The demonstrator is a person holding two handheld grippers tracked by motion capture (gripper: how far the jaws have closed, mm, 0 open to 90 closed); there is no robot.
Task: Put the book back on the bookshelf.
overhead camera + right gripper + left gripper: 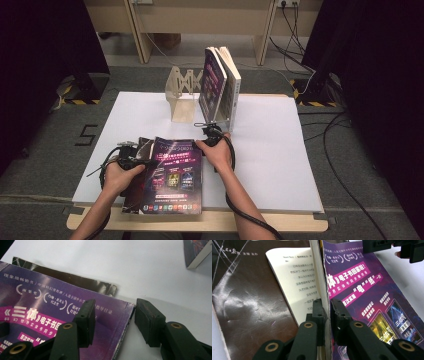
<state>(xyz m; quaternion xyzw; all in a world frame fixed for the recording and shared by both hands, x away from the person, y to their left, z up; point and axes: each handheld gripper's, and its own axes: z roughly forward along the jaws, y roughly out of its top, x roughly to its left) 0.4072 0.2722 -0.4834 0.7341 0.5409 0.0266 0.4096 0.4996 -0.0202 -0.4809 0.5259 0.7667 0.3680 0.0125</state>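
Jaws of the left gripper (327, 315) are pinched nearly together on the lifted edge of a purple glossy paperback book (367, 297), its purple cover and a thin sheaf of cream pages standing upright between the black pads. To one side of that raised edge, in the left gripper view, lies an open printed page, and beyond it a dark brown glossy book cover (244, 302) with creases across its surface. In the high view the left gripper (131, 159) sits at the purple book's left edge, the brown cover (142, 147) poking out from beneath.

The right gripper (115, 320) stands with its jaws well apart, straddling the corner of the purple book (50, 322); one jaw is over the cover, the other over the white table (150, 270) just past the edge, and neither pad presses on anything. From above, this gripper (212, 136) is at the book's far right corner.

The purple book (175, 175) lies flat at the near side of the white table (280, 150). Farther back, a pale wooden book stand (182, 95) holds two upright books (220, 90), well apart from the hands.
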